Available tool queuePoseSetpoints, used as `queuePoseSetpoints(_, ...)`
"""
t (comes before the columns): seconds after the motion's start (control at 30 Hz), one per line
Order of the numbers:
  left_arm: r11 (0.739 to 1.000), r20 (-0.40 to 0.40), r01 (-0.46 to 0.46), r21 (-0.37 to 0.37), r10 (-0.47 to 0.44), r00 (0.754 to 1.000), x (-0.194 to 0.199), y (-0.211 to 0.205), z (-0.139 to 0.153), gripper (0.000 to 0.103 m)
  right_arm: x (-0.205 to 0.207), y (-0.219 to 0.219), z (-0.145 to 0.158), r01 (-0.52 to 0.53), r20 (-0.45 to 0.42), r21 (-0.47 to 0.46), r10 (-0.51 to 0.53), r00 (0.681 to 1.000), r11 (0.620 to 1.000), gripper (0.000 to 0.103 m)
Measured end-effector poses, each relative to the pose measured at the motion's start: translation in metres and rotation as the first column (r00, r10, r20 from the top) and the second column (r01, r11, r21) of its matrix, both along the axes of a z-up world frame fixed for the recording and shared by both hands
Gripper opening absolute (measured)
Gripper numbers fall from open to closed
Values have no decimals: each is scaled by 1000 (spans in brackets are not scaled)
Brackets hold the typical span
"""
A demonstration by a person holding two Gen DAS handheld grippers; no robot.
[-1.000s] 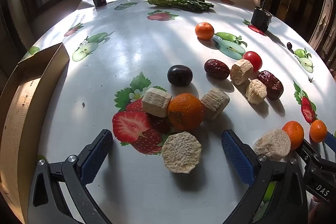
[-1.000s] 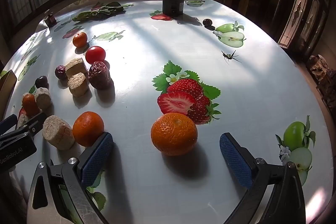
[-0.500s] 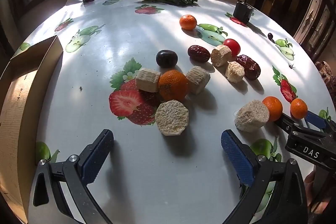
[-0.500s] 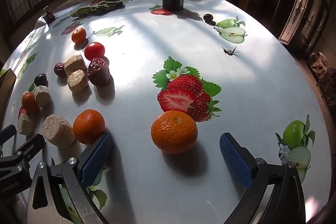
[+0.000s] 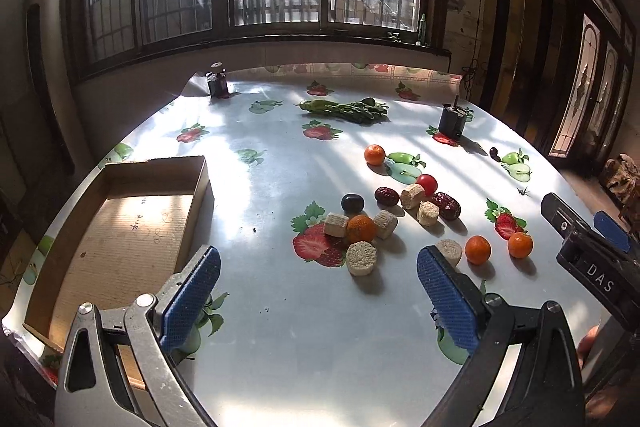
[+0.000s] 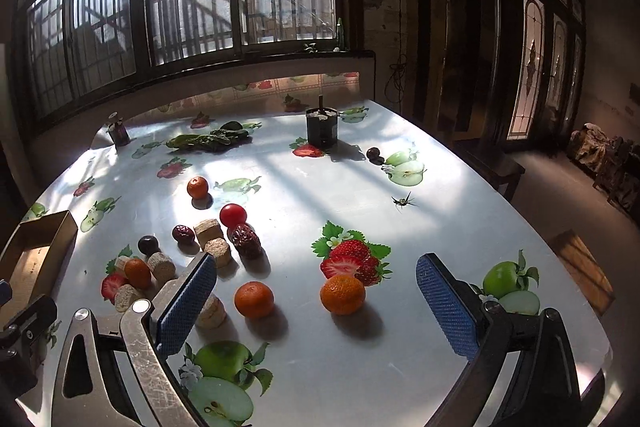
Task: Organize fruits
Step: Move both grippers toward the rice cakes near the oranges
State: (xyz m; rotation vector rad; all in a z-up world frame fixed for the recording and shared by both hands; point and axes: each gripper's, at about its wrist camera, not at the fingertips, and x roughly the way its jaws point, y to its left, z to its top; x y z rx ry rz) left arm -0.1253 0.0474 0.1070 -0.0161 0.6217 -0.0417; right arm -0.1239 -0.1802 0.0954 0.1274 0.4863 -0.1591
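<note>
Cardboard box lies at nine o'clock on the table. Left gripper and right gripper both hover spread wide, empty. Oranges sit at twelve o'clock between the right fingers, touching neither.

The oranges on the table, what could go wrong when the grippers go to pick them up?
The round orange ahead of the open right gripper could roll away if nudged. The orange in the cluster touches beige chunks, so the left gripper might knock or grab those instead.
</note>
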Motion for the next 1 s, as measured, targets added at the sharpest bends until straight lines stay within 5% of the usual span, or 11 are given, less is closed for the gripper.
queuePoseSetpoints(0.17,1000,40,15,-7,-14,999,-13,-2,14,99,-13,2,-6,-25,-45,115,31,998,993,102)
queuePoseSetpoints(0.77,998,31,-61,1,61,998,-20,11,13,99,-31,13,9,-7,50,82,3,999,997,102)
queuePoseSetpoints(1.0,999,19,-54,6,54,998,-20,12,8,99,-24,22,4,-36,15,45,36,999,998,102)
